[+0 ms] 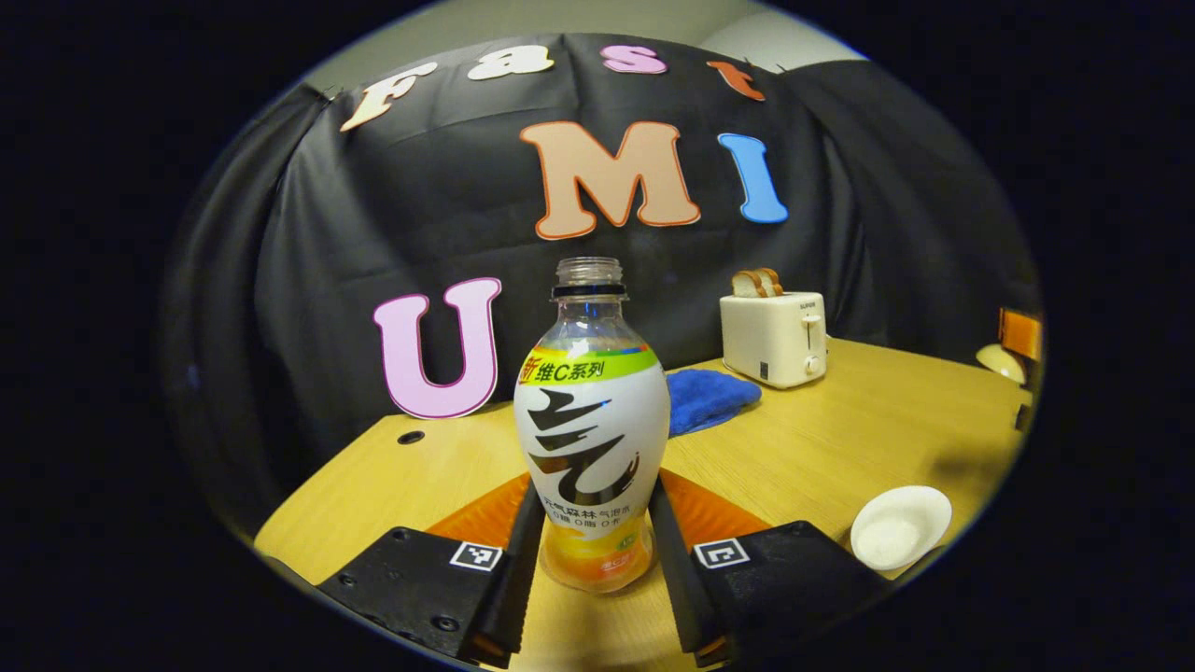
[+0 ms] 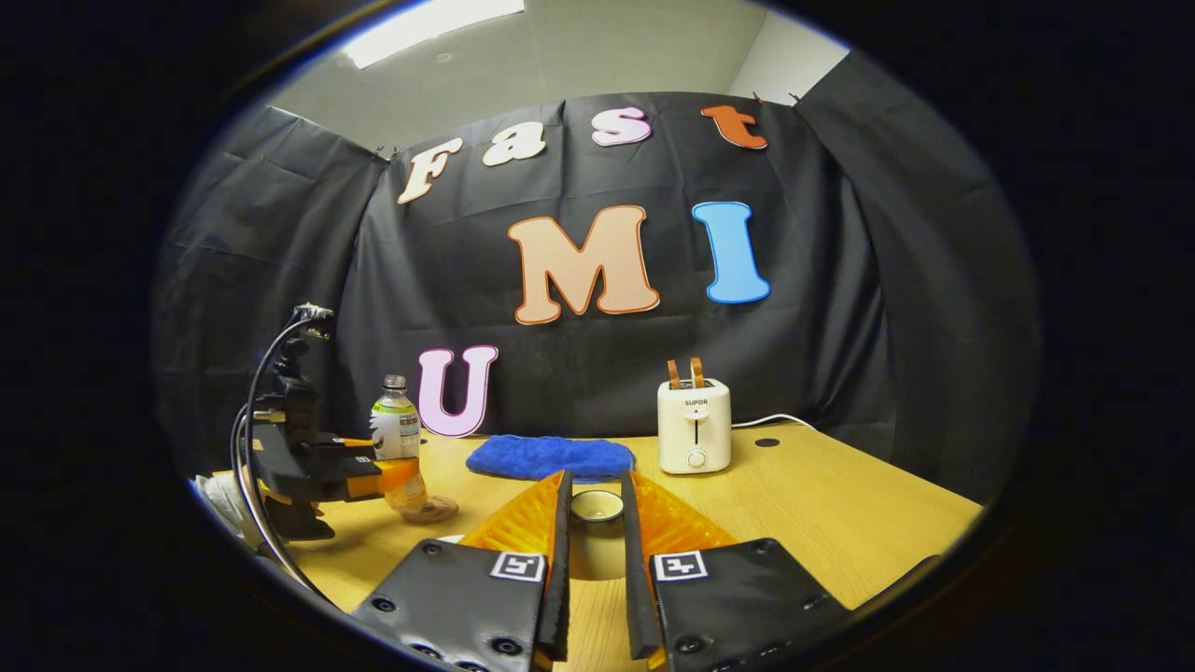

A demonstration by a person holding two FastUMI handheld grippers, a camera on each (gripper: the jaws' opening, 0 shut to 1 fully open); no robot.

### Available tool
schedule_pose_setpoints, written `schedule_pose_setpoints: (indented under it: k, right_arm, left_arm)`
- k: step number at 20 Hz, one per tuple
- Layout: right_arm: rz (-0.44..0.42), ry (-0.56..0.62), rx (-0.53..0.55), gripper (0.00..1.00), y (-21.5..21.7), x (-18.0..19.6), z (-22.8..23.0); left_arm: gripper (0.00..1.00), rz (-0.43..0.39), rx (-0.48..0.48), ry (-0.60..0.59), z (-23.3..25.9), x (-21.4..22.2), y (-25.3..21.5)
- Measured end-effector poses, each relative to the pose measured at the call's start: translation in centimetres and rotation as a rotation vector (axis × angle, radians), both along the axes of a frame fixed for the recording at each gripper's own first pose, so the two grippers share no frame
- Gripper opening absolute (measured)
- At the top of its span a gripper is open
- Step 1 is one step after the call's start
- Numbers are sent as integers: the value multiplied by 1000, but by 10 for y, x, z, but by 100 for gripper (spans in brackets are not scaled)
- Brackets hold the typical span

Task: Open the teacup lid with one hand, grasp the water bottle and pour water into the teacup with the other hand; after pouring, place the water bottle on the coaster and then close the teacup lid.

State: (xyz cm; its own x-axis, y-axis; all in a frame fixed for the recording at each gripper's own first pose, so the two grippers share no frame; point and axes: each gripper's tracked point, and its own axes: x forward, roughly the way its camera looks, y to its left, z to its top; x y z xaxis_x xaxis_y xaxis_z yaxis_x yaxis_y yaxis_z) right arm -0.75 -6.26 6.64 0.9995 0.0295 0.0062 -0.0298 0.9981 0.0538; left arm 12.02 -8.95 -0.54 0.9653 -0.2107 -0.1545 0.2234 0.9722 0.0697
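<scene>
An uncapped water bottle [image 1: 591,439] with a white and green label stands upright between the fingers of my left gripper [image 1: 595,485], which is shut on its lower body. In the right gripper view the same bottle [image 2: 396,425] hangs at the left, its base right at a round brown coaster [image 2: 431,511]; whether they touch is unclear. The left gripper [image 2: 373,476] holds it there. My right gripper [image 2: 596,476] is shut on a cream teacup [image 2: 597,509] with no lid on. A white lid [image 1: 901,527] lies on the table.
A white toaster [image 2: 694,427] with bread slices stands at the back of the wooden table [image 2: 840,509], with a blue cloth [image 2: 551,457] to its left. The toaster [image 1: 773,338] and cloth [image 1: 709,397] sit behind the bottle in the left gripper view.
</scene>
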Motion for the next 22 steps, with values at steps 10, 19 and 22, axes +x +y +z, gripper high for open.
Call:
schedule_pose_setpoints:
  k: [10,19,22]
  right_arm:
    - [-11,24,0,29,-4,5,-10]
    - [-10,19,2,28,-3,4,-7]
    - [-5,21,-2,28,-1,4,-9]
  left_arm:
    - [59,34,-83,-5,-15,29,0]
    - [68,67,-100,-14,-13,26,8]
    - [80,67,-95,-10,-14,23,9]
